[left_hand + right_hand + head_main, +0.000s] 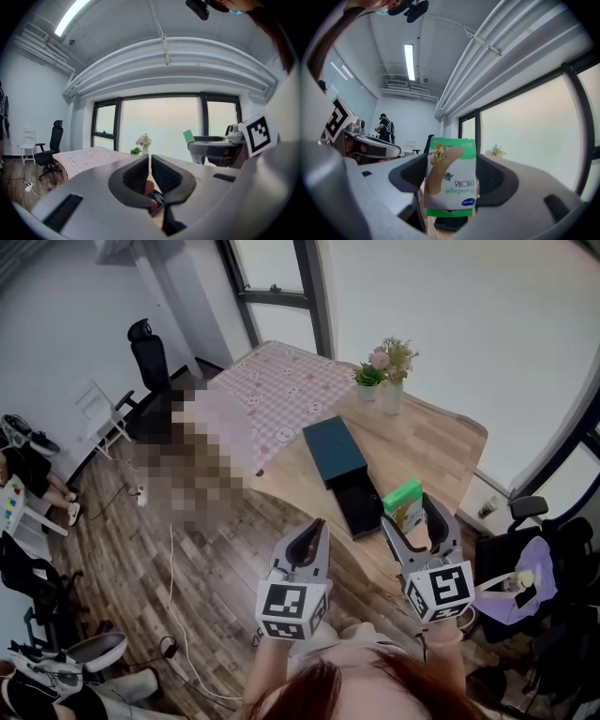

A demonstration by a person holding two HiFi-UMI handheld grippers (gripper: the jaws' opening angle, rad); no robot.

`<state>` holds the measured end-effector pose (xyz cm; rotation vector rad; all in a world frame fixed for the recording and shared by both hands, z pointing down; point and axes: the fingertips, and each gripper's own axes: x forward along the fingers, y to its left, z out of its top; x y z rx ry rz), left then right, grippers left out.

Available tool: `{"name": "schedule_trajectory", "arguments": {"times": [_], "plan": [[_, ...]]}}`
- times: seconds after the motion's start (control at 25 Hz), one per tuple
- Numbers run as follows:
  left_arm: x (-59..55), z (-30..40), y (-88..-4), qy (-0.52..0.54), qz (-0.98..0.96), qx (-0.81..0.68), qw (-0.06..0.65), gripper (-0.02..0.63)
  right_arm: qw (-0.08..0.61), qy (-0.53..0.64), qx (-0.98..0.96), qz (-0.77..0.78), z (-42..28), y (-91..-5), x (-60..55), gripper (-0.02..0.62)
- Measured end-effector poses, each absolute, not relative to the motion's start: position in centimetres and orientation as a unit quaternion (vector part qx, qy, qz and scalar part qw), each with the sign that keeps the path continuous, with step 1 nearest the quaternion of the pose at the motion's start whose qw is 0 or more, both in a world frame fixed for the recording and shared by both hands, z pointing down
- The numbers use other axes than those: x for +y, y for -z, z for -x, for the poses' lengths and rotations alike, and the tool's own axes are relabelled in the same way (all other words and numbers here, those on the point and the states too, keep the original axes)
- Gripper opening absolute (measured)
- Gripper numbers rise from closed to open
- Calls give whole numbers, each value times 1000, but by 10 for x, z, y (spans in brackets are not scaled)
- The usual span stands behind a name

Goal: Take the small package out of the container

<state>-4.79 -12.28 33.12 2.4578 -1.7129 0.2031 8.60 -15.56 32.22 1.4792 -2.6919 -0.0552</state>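
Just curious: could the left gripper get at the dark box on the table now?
Probably yes. Nothing lies between the left gripper and the dark box, and its closed jaws are empty; the right gripper holds the bandage box off to one side.

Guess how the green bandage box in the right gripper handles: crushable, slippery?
Probably light: the bandage box looks like thin printed card, and the right gripper holds it by two sides alone. Likely crushable under a harder squeeze, though its faces look flat. Glossy print might slip.
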Motion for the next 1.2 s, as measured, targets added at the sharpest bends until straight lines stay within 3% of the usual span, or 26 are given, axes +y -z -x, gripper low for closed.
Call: {"name": "schedule_trajectory", "arguments": {"times": [1.2], "plan": [[-121, 107, -319, -52, -842, -533, 65, 20, 22, 11, -865, -500, -20, -310, -160, 321]]}}
